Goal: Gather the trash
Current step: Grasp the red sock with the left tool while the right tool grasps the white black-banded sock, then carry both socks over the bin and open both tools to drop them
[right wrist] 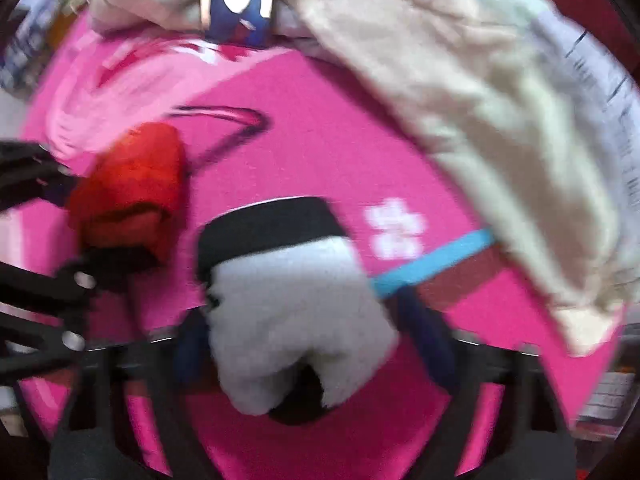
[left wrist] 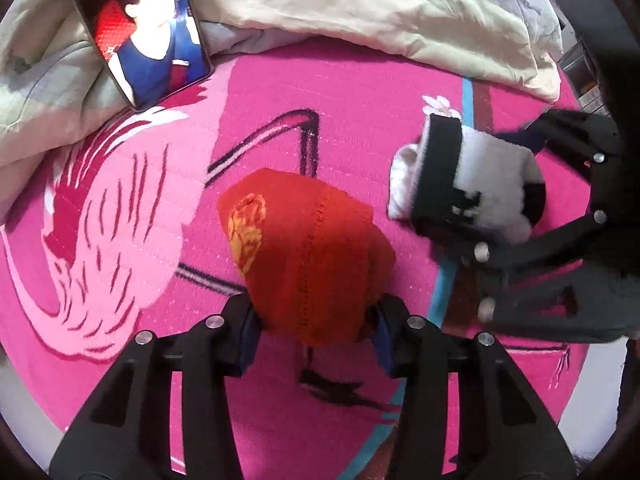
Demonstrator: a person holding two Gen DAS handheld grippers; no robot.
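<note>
Your left gripper clamped on red sock: blue pads press both sides of soft knit bundle, rounded, with yellow-orange patch and stitched line, held above pink sheet. Your right gripper closed on white sock: fuzzy, thick, black cuff band on top, black heel part below; this view blurred. Sheet flat, printed with pale pink feather shapes and blue stripe. At far edge, crumpled cream blanket; glossy phone leans on it at far left corner.
</note>
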